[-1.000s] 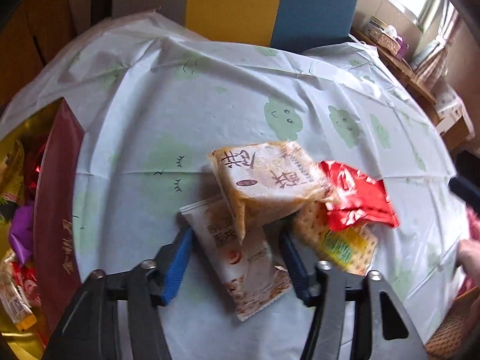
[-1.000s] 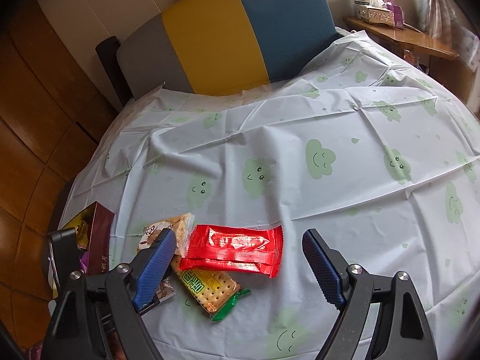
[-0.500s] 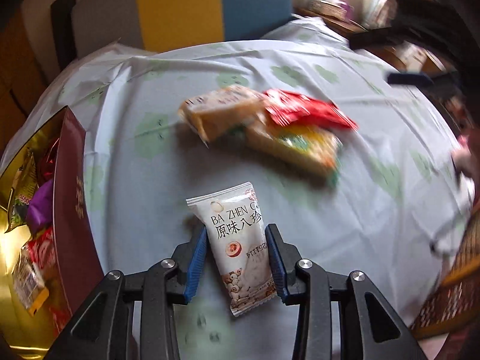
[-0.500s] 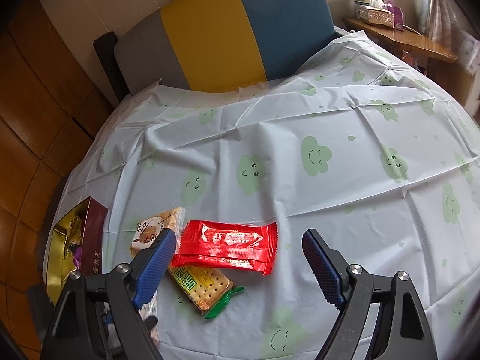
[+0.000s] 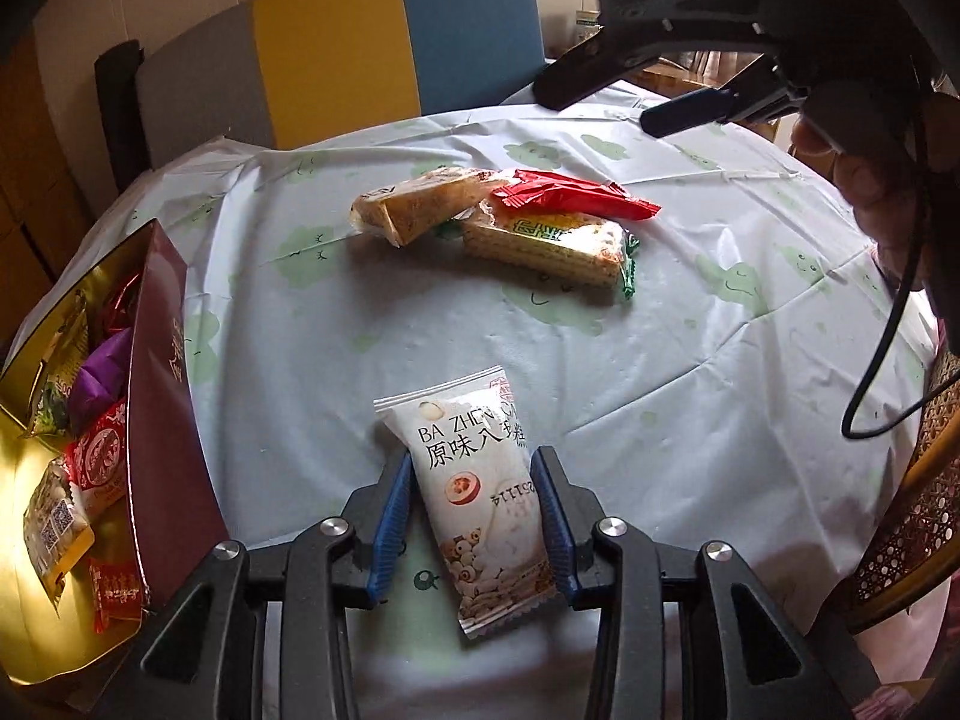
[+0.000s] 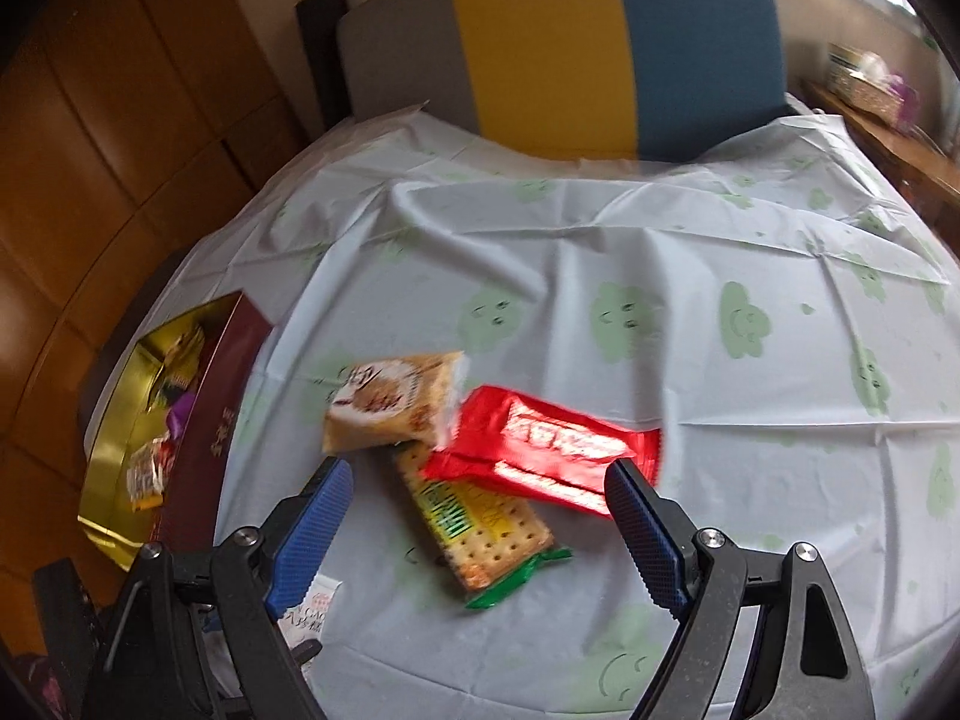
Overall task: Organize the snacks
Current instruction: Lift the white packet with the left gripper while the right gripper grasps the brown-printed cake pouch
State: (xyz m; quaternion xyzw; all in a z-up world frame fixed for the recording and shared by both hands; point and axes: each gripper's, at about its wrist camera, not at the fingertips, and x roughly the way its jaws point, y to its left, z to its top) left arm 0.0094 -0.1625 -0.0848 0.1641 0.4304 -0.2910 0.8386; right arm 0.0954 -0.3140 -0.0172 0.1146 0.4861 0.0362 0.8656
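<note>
Left claw [image 5: 471, 516] is clamped on the white snack packet [image 5: 474, 492], which is held above the table [image 5: 690, 324] just beside the maroon box [image 5: 162, 420], and that box already has several wrapped snacks inside. Right claw [image 6: 480, 534] is spread wide and empty, hanging over the remaining pile: the tan packet [image 6: 390, 399], red packet [image 6: 540, 450] and cracker packet [image 6: 474, 519] lying overlapped. By my read, one's on its way in and three remain to be boxed.
</note>
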